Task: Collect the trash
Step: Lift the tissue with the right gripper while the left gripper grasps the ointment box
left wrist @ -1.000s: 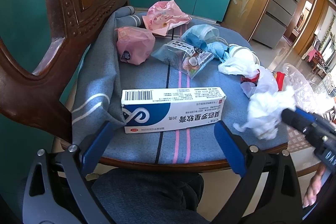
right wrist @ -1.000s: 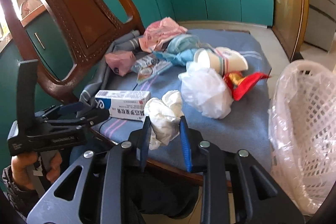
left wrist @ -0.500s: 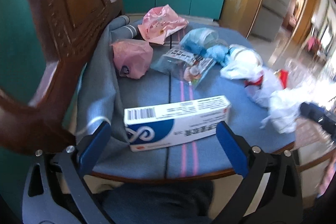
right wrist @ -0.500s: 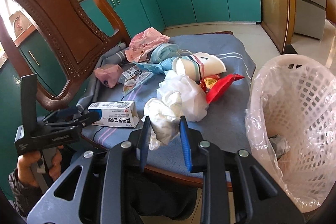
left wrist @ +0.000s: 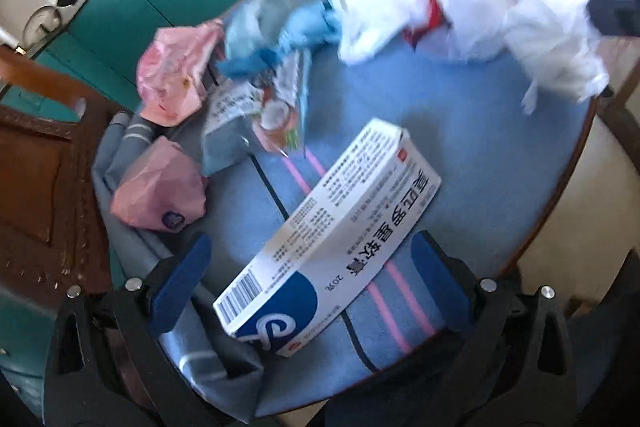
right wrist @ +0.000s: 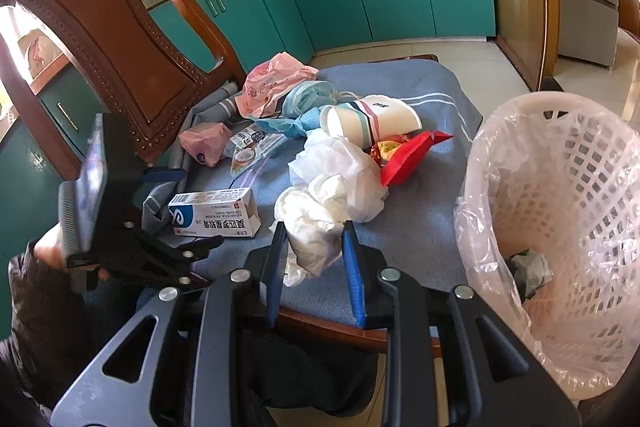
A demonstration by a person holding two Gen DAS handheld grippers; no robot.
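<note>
A white and blue medicine box [left wrist: 332, 239] lies on the chair's blue cushion [left wrist: 472, 163]. My left gripper [left wrist: 308, 287] is open and rolled over the box's near end, its blue pads either side without touching it. From the right wrist view the left gripper [right wrist: 188, 211] sits at the box [right wrist: 214, 217], held by a hand. My right gripper [right wrist: 314, 259] is shut on a crumpled white tissue [right wrist: 316, 223] near the cushion's front edge. The same tissue [left wrist: 556, 43] shows blurred at the upper right of the left wrist view.
A pink mesh basket [right wrist: 532, 103] with a plastic liner stands right of the chair. On the cushion lie a white plastic bag [right wrist: 340, 163], a paper cup [right wrist: 376, 119], a red wrapper [right wrist: 408, 155], a blue mask [right wrist: 308, 99], two pink bags [right wrist: 276, 83] and a clear pouch [right wrist: 248, 147]. The carved chair back [right wrist: 108, 39] rises at left.
My left gripper has rolled and come closer over the box, which now lies diagonally between its pads. My right gripper carried the tissue slightly toward the basket, then held still.
</note>
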